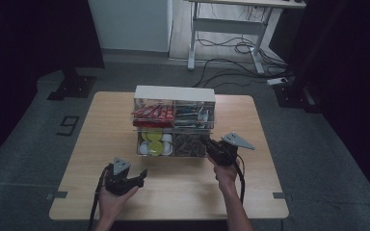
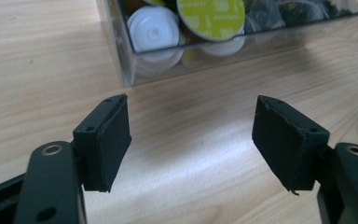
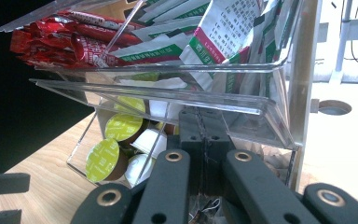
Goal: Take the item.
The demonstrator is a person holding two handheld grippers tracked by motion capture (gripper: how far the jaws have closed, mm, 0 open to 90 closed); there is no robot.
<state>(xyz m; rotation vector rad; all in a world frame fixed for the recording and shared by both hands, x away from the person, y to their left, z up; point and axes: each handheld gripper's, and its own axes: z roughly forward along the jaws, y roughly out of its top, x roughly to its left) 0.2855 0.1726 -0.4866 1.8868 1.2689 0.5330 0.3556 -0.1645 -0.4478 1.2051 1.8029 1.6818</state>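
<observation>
We held our right tongs (image 1: 211,146) at the front right of the clear organiser (image 1: 174,121), which stood near the middle of the table (image 1: 101,144), closer to its far edge. In the right gripper view those tongs were clenched tight, pad against pad, pushed into the lower right bin among dark packets (image 1: 190,144). Something crinkly and clear showed low between the arms, but we could not tell whether the pads had caught a packet or merely met each other.

Our left tongs (image 1: 141,177) hung released over bare wood near the table's front edge, pointing toward the organiser's front left corner, nothing between the pads (image 2: 103,140). The round capsules (image 2: 154,31), white and lime-lidded, lay just beyond them in the lower left bin.

We judged the step in hand to be picking a packet out of the lower right bin. The next move would call for drawing the right tongs back toward the front edge, low enough to clear the shelf (image 3: 168,95) overhanging them, and checking that a packet came along.

The organiser's long axis ran parallel to the table's far edge, its open bins facing us. Which way the packets' own long axes lay, we could not tell.
</observation>
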